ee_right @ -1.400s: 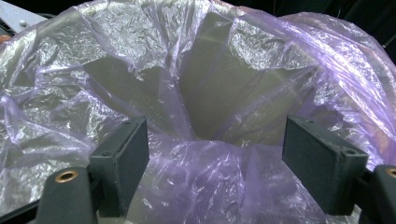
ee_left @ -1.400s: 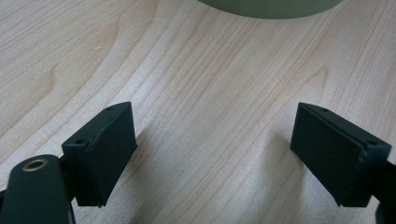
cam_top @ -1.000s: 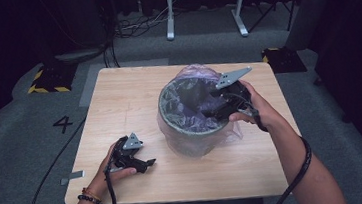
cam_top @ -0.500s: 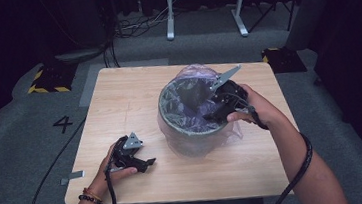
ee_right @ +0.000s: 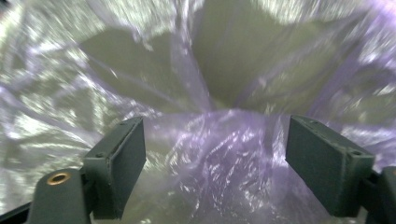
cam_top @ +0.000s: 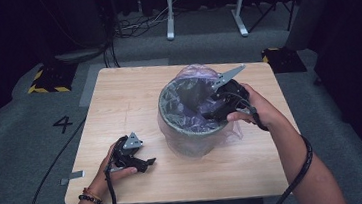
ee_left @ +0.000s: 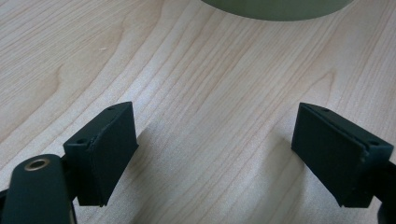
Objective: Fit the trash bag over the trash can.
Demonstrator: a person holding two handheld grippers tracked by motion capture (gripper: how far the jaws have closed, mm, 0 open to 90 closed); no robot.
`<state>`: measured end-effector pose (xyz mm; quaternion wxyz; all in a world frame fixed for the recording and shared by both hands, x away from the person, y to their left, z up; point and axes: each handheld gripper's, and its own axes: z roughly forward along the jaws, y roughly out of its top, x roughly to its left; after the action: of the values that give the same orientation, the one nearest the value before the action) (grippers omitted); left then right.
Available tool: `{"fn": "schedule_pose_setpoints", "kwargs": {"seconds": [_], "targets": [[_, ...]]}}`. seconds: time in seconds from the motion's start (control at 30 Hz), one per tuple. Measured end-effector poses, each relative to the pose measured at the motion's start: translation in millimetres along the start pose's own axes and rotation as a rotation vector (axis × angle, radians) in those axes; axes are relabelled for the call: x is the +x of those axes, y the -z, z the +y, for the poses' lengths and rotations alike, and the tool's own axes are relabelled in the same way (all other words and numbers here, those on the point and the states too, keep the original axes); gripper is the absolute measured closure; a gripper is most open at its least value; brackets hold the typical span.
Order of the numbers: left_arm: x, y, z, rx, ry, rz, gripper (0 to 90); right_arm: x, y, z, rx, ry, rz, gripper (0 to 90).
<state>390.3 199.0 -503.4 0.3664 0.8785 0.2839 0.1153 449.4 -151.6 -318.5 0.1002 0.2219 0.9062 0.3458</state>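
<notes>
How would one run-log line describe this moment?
right hand-held gripper: open, inside bin over purple liner | left hand-held gripper: open, on table

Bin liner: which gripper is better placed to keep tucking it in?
Right, probably. The right gripper is already inside the bin, jaws open, with the purple liner bunched between them. The left gripper rests open on the table, beside the bin, with nothing between its jaws.

Upright grey bin (cam_top: 192, 131) — purple liner (cam_top: 197, 108)
</notes>
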Motion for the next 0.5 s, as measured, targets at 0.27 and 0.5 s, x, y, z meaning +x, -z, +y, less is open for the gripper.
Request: {"fn": "schedule_pose_setpoints", "kwargs": {"seconds": [0.27, 0.5], "targets": [[0.1, 0.0, 0.0, 0.0, 0.0, -0.001, 13.8, 3.0, 15.2, -1.9, -0.107, 0.018, -0.001, 21.0], [0.1, -0.1, 0.0, -0.001, -0.001, -0.001, 13.8, 6.8, 27.3, -6.9, -0.131, 0.037, -0.005, 21.1]]}}
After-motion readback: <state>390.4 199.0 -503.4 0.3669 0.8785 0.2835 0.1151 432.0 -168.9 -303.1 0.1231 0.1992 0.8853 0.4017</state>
